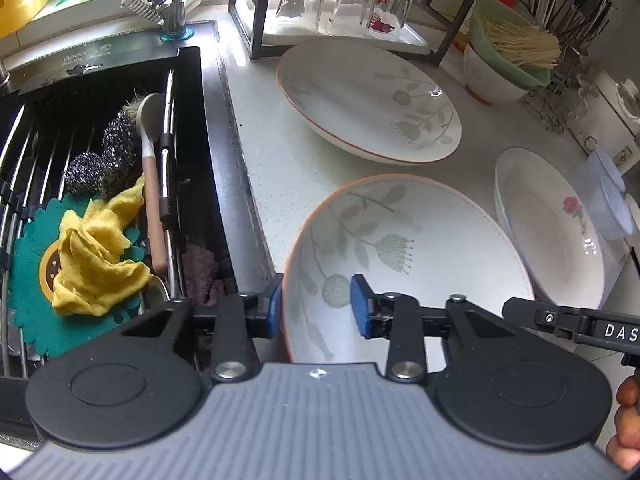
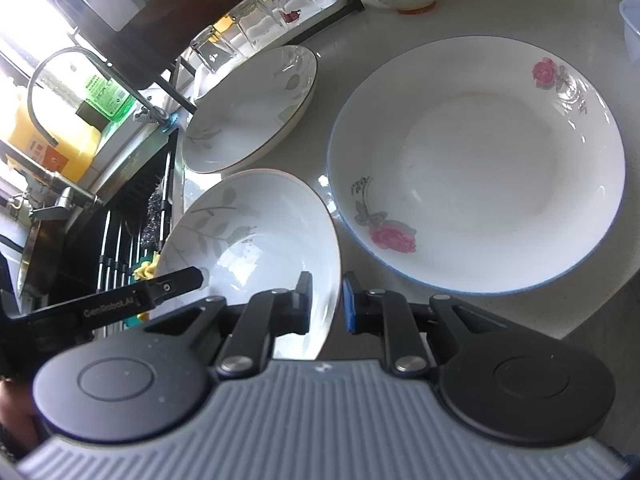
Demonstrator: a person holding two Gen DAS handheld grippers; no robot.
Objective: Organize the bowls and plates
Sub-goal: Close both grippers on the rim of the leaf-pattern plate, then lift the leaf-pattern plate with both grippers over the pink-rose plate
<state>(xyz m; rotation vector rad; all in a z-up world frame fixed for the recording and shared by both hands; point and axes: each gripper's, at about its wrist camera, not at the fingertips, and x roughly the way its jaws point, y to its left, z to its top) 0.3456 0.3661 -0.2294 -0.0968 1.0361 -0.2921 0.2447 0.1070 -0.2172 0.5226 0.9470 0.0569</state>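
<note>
My left claw (image 1: 316,306) and right claw (image 2: 327,306) each straddle the leaf plate (image 1: 400,248)'s rim, clamped to lift it level beside the rose plate (image 2: 476,164).

Two wrist-mounted fisheye views, both set low and close over the countertop (image 1: 256,128).

The left view is directed forward and downward, with the sink (image 1: 120,184) at its left. The right view is rolled and aimed leftward. The leaf-patterned plate (image 1: 400,256) (image 2: 256,236), rose plate (image 1: 556,232) (image 2: 480,168) and glasses (image 1: 344,8) (image 2: 244,20) are shared.
</note>
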